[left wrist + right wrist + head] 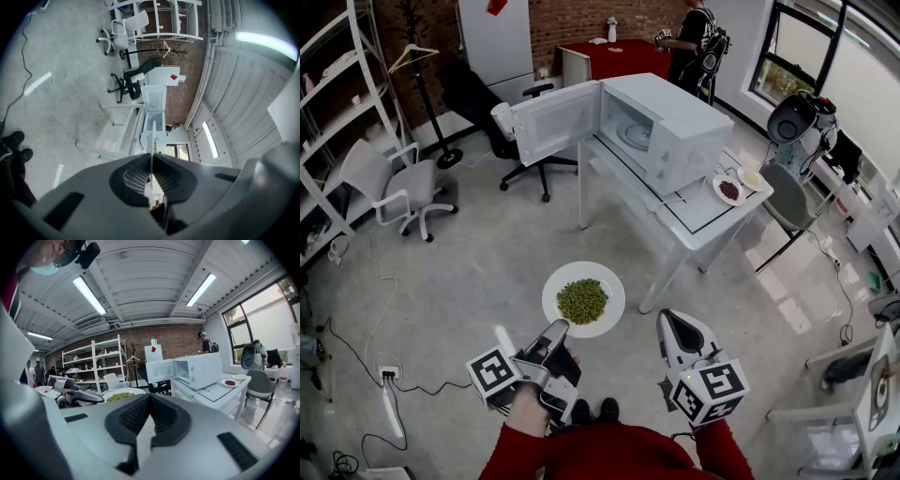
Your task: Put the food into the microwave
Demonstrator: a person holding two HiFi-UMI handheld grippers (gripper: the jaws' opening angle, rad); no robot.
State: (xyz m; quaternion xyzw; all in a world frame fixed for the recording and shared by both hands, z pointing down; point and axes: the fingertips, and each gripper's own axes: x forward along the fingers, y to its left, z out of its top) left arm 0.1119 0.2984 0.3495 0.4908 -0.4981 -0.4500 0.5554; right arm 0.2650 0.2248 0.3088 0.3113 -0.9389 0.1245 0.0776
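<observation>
— At one o'clock from the plate [560,281], is the microwave [670,131] open?
— Yes. The left gripper [556,334] pinches the plate's rim, carrying green food [582,301]; the right gripper [673,324] is pressed together, empty. Next it must travel level into the cavity.

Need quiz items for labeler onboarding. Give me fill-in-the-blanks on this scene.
1. The left gripper is shut on the rim of a plate whose food is ____ in colour.
2. The door of the microwave is ____.
3. The right gripper is shut and holds ____.
4. On the table beside the microwave, the nearer small dish holds ____ food.

Missing words: green; open; nothing; red.
</observation>
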